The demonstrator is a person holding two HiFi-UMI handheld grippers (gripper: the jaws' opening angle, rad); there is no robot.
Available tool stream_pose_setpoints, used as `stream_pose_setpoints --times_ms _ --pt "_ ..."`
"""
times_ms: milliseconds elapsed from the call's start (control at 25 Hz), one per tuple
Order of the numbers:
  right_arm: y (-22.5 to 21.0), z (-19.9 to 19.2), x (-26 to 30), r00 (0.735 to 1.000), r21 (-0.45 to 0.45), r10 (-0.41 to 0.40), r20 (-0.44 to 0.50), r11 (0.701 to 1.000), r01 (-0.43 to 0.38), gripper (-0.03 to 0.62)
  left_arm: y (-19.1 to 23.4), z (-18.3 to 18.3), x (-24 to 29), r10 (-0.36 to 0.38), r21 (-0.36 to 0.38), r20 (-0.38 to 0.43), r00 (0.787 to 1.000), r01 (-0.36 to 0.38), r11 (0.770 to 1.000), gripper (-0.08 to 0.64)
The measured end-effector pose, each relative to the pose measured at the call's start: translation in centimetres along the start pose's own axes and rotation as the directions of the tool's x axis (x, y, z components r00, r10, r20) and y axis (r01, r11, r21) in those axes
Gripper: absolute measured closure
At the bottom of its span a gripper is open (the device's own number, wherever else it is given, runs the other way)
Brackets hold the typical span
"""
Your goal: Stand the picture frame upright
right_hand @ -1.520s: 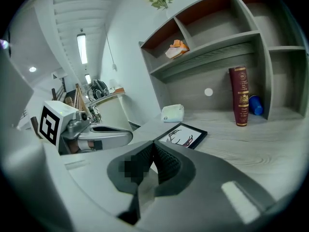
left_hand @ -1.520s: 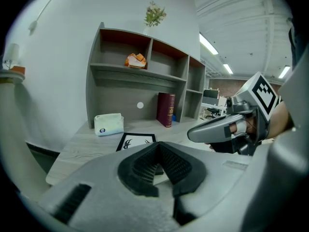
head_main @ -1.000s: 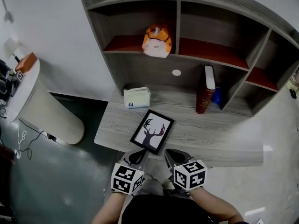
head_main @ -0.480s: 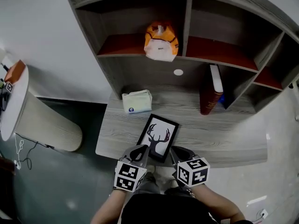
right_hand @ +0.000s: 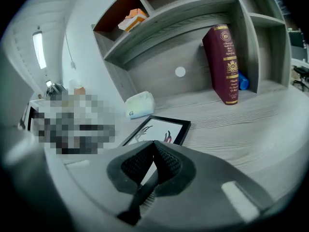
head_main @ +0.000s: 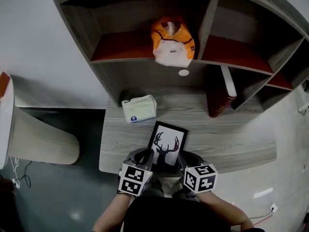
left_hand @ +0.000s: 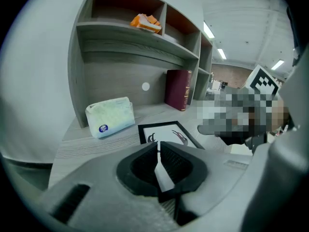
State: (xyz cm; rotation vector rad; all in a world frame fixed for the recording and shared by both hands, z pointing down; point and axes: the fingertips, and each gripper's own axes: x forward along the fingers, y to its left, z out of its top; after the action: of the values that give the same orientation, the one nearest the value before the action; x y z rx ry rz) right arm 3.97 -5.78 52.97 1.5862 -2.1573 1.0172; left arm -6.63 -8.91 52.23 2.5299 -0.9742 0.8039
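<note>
The picture frame (head_main: 168,143) lies flat near the front edge of the bench (head_main: 231,139). At its near end, the left gripper (left_hand: 159,150) has just been opening its fingers (left_hand: 179,162) to a narrow slit, with nothing between them. The right gripper (right_hand: 154,146) has its fingers (right_hand: 169,164) pressed together, empty.

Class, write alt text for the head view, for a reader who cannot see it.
A black picture frame with an antler print lies flat at the near edge of a grey desk, the left gripper and right gripper poised by its near corners; the left's jaws, empty, have just been opening. A tissue pack lies beyond it.
</note>
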Motion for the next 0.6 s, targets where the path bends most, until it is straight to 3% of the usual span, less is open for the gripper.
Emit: stream_pose_setpoints --times_ms 240,600 --pt "-1.1 0.3 1.1 0.995 0.024 -0.095 0.009 0.995 0.094 0.592 1.7 -0.4 1.6 -0.060 -0.006 -0.035 0.998 0.060 0.998 0.511" --pt "-2.8 0.2 1.8 0.970 0.102 -0.240 0.027 0.966 0.237 0.523 2.3 -1.5 3.7 -0.159 0.018 -0.087 0.983 0.161 0.987 0.470"
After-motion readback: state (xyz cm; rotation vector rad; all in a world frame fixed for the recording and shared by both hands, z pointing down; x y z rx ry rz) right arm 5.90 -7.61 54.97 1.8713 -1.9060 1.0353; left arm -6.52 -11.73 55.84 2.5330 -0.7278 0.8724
